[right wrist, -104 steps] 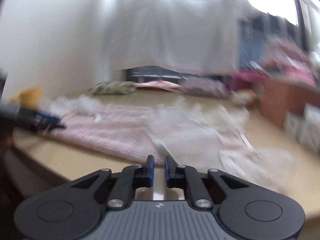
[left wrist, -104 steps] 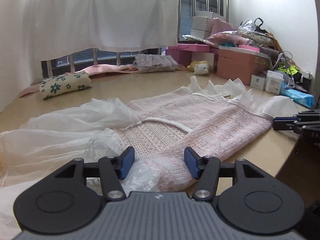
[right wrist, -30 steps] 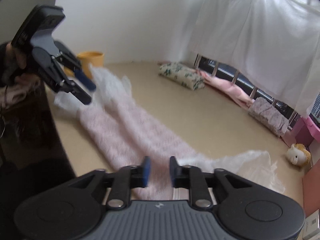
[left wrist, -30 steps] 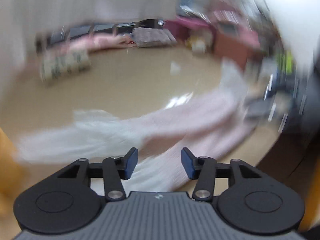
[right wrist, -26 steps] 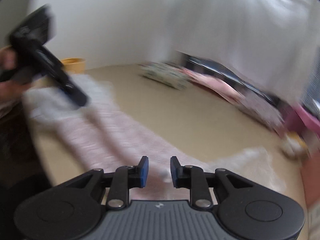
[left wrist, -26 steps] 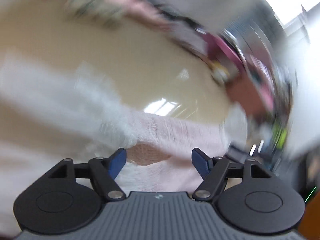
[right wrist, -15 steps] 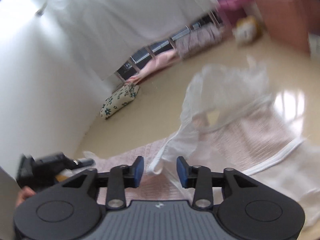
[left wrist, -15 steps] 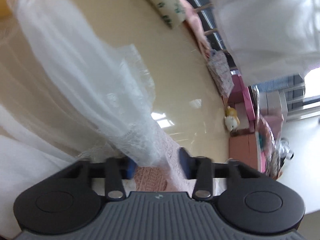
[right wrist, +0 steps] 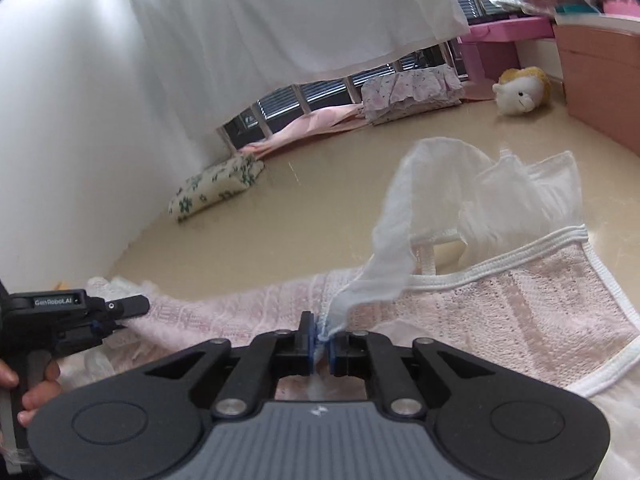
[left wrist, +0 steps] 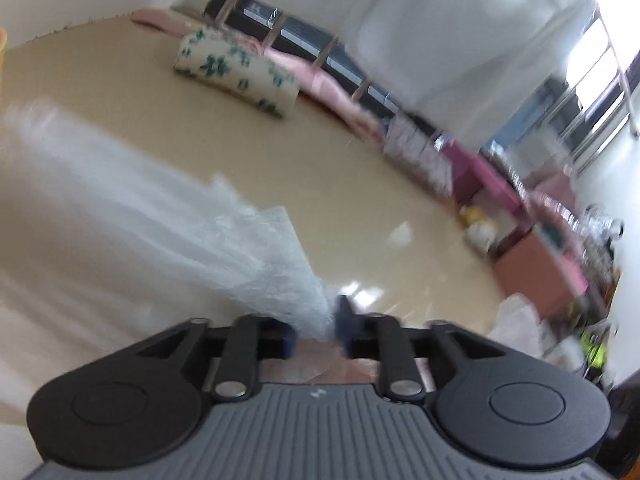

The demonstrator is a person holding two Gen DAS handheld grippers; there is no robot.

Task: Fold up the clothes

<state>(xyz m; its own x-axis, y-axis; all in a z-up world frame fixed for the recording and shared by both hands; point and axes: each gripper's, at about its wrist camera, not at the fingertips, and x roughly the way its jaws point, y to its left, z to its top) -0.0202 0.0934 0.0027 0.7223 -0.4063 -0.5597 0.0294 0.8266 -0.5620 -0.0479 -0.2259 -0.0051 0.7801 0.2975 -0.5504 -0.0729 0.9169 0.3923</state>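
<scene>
Pink garment (right wrist: 500, 312) sleeve pinched in right gripper (right wrist: 320, 342).

You're facing a white wall (right wrist: 80, 128) w/ a white curtain (right wrist: 288, 20) hanging over a barred window (right wrist: 320, 92). Beige tabletop (right wrist: 280, 220) glossy, catching daylight. Floral pillow (right wrist: 216, 188), plush toy (right wrist: 520, 96) & pink boxes (right wrist: 504, 40) along the far edge.
</scene>
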